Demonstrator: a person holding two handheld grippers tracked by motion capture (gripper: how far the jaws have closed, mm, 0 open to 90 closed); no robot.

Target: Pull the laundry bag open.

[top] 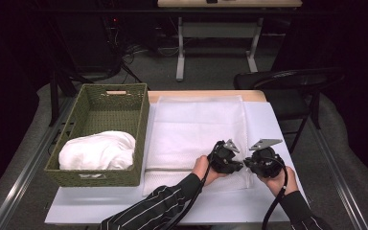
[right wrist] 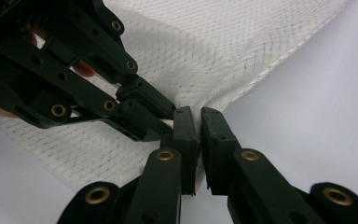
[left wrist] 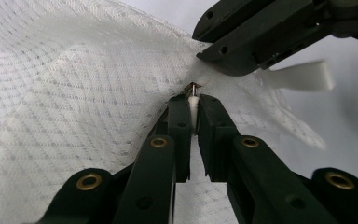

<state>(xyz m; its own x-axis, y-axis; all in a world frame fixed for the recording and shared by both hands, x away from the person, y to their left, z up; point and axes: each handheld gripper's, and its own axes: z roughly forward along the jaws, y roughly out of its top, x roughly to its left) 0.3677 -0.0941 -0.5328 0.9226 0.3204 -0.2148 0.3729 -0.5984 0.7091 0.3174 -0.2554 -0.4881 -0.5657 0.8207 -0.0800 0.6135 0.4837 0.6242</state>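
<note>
Looking down from the high view, I see the table (top: 172,208) across the lower middle of the frame, its white top bare along the near edge. A mesh bag (top: 196,129) lies flat on it at centre, reaching from the far edge down towards my hands. Left of it, just beside its edge, stands the basket (top: 93,179), woven and olive green, with a white cloth (top: 98,151) bundled in its near half. A dark chair (top: 292,84) sits off the table's far right corner, at the upper right of the frame.

My two grippers meet at the bag's near right corner, lower right of centre, close together and pointing at each other. The left gripper (top: 226,157) is clamped on the bag: in the left gripper view its jaws stand together at centre frame, (left wrist: 193,105) with a small white zip pull and a fold of mesh pinched between the tips. The mesh rises in a ridge towards the upper left of that frame.

The right gripper (top: 263,160) is likewise closed on the bag. In the right gripper view its jaws (right wrist: 195,116) sit nearly together at centre, gathering the mesh at the hemmed edge, with the left gripper's jaws touching in from the upper left.
</note>
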